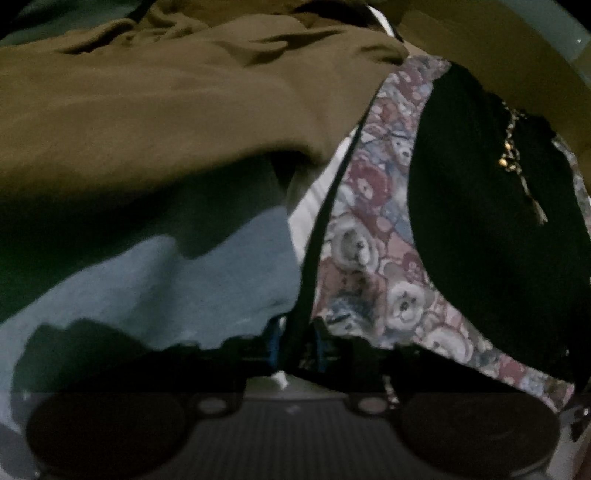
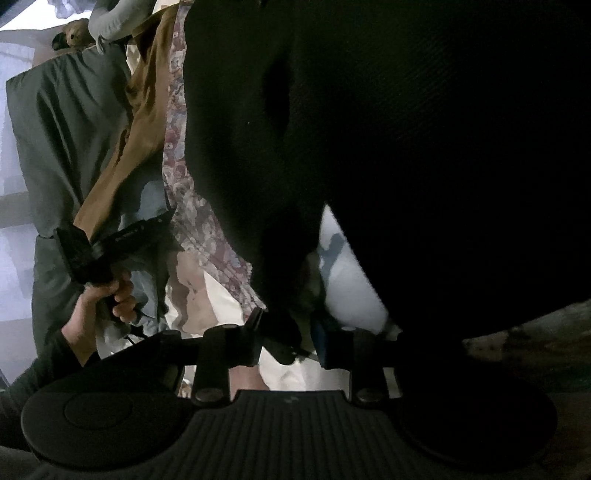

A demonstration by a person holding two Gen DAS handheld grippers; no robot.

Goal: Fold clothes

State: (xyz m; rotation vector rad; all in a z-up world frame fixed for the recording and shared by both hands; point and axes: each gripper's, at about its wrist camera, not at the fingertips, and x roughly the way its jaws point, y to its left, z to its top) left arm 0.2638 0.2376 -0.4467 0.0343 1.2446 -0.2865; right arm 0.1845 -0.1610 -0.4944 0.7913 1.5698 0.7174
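1. Two grippers show, each seen from its own wrist camera. The left gripper (image 1: 295, 350) has its blue-tipped fingers (image 1: 272, 347) drawn near each other, with a dark strap-like edge (image 1: 325, 221) of cloth running down between them; whether they press on it is hard to tell in the dim light.
2. The right gripper (image 2: 301, 341) has its fingers (image 2: 321, 343) standing near each other around a hanging point of the black garment (image 2: 406, 147); a black tip of that cloth sits in the gap, and they appear closed on it.
3. Just beyond the left fingers lies a teddy-bear print cloth (image 1: 369, 236), beside the black garment (image 1: 480, 221), which carries a small gold ornament (image 1: 504, 160).
4. Left of the print, a brown garment (image 1: 166, 110) drapes over a blue-grey cloth (image 1: 184, 277), with a white strip (image 1: 317, 199) showing between them.
5. From the right wrist camera, the black garment fills most of the view, hanging in front of the print cloth (image 2: 184, 177) and the brown garment (image 2: 144, 110).
6. Further out in that view, a hand (image 2: 110, 295) grips the handle of the left gripper (image 2: 122, 236), which points at the brown garment.
7. Behind it lies a grey-green quilted cover (image 2: 66, 129), and a small plush toy (image 2: 75, 31) sits at the top edge.
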